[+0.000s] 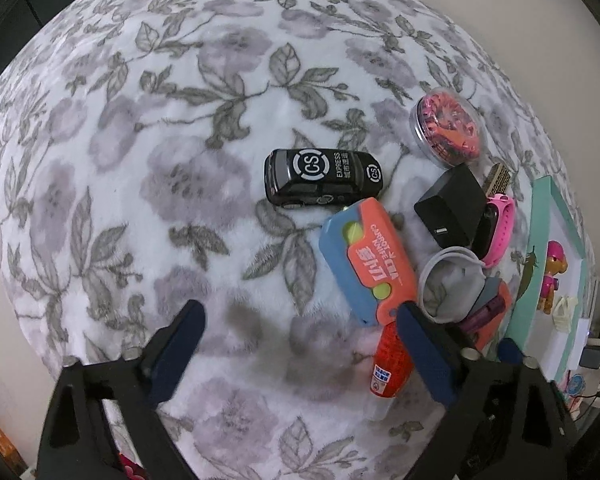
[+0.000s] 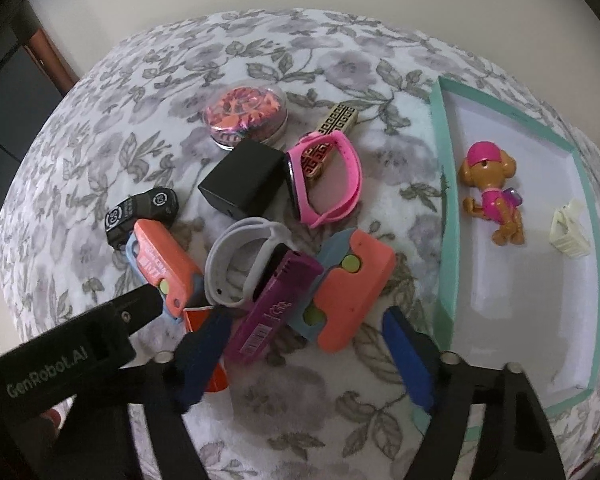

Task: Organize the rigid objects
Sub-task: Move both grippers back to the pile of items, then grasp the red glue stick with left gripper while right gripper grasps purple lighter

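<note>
A pile of small items lies on the floral cloth. In the left wrist view my left gripper (image 1: pixel 300 336) stands open over the cloth. A red lighter (image 1: pixel 390 360) and the end of an orange-and-blue toy knife (image 1: pixel 368 256) lie by its right finger, and a black toy car (image 1: pixel 324 178) sits beyond. In the right wrist view my right gripper (image 2: pixel 306 344) is open. A purple lighter (image 2: pixel 272 312) and a second orange toy knife (image 2: pixel 348 292) lie between its fingers, and neither pad presses on them. The left gripper's body (image 2: pixel 60 356) reaches in from the left.
A teal tray (image 2: pixel 446 216) at the right holds a toy dog (image 2: pixel 492 196) and a cream clip (image 2: pixel 568 232). Behind the pile lie a black charger (image 2: pixel 244 184), a pink watch (image 2: pixel 328 176), a grey band (image 2: pixel 240 264), a round clear box (image 2: pixel 246 118) and a gold bar (image 2: pixel 338 120).
</note>
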A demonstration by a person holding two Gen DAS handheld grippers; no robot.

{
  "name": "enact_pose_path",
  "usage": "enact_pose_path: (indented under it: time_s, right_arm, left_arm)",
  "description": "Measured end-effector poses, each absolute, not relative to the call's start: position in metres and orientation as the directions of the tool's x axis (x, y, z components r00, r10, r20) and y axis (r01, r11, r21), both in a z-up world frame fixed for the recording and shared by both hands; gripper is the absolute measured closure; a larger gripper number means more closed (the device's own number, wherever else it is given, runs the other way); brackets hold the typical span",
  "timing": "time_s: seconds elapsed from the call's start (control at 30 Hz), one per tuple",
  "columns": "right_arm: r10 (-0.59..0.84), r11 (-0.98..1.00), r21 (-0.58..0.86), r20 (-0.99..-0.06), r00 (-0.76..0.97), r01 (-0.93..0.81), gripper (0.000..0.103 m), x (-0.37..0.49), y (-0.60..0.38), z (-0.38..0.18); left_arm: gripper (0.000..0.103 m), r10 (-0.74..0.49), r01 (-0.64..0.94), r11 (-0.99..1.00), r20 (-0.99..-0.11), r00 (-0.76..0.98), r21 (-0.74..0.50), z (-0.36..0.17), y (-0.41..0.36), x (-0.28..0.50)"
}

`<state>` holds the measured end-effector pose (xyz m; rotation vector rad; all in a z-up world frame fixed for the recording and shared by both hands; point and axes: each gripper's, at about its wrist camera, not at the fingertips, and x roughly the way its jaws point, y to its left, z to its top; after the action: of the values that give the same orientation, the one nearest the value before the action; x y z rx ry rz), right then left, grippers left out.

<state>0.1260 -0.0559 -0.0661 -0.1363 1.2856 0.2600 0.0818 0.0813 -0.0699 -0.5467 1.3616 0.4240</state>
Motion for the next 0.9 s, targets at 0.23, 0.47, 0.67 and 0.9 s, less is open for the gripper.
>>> enact_pose_path:
  time_s: [0.23, 0.47, 0.67, 0.9]
  right_arm:
    - [0.116, 0.964, 0.044, -0.957, 0.267, -0.264, 0.041, 0.125, -0.050, -0.067]
    - [0.139, 0.954, 0.071, -0.966, 0.219, -0.293, 0.053, 0.120, -0.040, -0.063]
    - [0.122, 0.947, 0.042, -0.964, 0.236, -0.318, 0.066, 0.118, -0.030, -0.068]
    - [0.107, 0.944, 0.014, -0.958, 0.267, -0.330, 0.068, 0.119, -0.027, -0.069]
  left_arm:
    - [0.018, -0.053, -0.613, 0.775, -0.983, 0.176, -0.152, -0.074, 0.091, 0.072]
    - [0.019, -0.076, -0.634, 0.755, -0.982, 0.175, -0.171, -0.073, 0.092, 0.068]
    - [0.019, -0.084, -0.639, 0.749, -0.981, 0.172, -0.177, -0.073, 0.091, 0.068]
    - [0.019, -0.102, -0.636, 0.749, -0.981, 0.168, -0.187, -0.075, 0.088, 0.071]
